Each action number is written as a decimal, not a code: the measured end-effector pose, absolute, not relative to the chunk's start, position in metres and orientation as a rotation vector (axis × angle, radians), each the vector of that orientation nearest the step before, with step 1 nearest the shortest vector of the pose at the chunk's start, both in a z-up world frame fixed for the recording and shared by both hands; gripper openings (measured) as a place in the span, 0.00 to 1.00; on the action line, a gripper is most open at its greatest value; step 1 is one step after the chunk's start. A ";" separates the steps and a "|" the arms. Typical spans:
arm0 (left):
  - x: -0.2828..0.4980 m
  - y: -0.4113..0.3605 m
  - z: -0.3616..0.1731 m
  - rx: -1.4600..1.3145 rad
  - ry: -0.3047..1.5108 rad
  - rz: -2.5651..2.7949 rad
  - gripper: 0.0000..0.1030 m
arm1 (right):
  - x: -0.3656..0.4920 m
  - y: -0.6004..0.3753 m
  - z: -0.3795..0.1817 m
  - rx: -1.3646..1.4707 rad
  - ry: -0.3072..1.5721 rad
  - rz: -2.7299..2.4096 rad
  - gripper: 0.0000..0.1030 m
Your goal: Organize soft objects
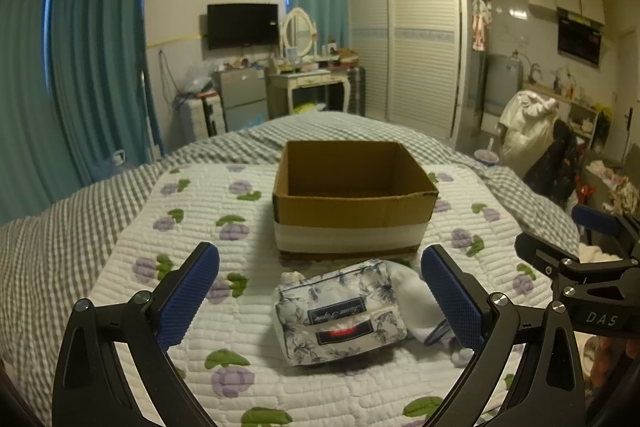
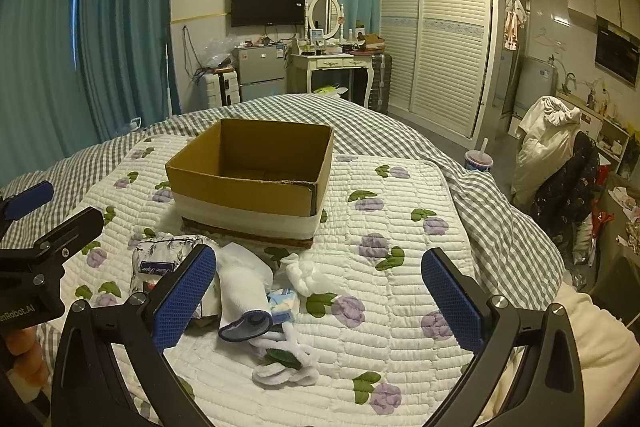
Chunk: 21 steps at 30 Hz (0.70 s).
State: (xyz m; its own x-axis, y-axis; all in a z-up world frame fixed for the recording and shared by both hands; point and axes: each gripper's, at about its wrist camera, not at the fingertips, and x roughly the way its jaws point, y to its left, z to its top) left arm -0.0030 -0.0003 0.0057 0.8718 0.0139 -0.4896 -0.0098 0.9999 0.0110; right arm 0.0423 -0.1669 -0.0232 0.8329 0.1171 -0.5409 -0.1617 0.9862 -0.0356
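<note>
Both grippers are empty with jaws spread wide: left gripper (image 1: pixel 320 301) hangs over the floral tissue pouch (image 1: pixel 338 315), right gripper (image 2: pixel 319 301) hangs over bare quilt (image 2: pixel 400 267) to the right of the pile. Cardboard box (image 1: pixel 354 193) sits open on the bed just behind the soft items, and it looks empty inside, so nothing is sorted yet by my read. Pile in front of the box: the pouch, a white sock with dark cuff (image 2: pixel 244 301) touching its right side, a crumpled white cloth (image 2: pixel 304 273) just beside the sock, a small blue-and-white packet (image 2: pixel 283 301) partly under the sock, and a fuzzy white looped piece (image 2: pixel 288 367) nearest the camera. Likely step: left takes the pouch first. Do it well by lowering until the jaws straddle the pouch's short width, centred, then closing enough to dent the fabric without crushing it; it should squash and may sag, so grip mid-body rather than a corner. Watch the sock edge: it touches the pouch and could get pinched in or dragged along. Lift clear of the box's front wall before moving in. Right gripper needs to shift left to reach the sock or the cloth; keep it clear of the left one's path.
</note>
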 end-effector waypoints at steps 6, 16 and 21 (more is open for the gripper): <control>-0.003 -0.001 0.006 0.011 0.510 0.009 1.00 | 0.043 -0.166 -0.021 -0.086 0.567 0.153 1.00; -0.002 0.000 0.005 0.008 0.517 0.010 1.00 | 0.043 -0.166 -0.021 -0.084 0.568 0.155 1.00; -0.001 0.000 0.004 0.011 0.519 0.013 1.00 | 0.043 -0.166 -0.021 -0.084 0.568 0.155 1.00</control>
State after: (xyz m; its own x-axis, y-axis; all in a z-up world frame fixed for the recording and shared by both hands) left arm -0.0007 0.0003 0.0044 0.8682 0.0148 -0.4960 -0.0094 0.9999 0.0133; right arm 0.0429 -0.1658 -0.0214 0.8319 0.1226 -0.5412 -0.1692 0.9849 -0.0369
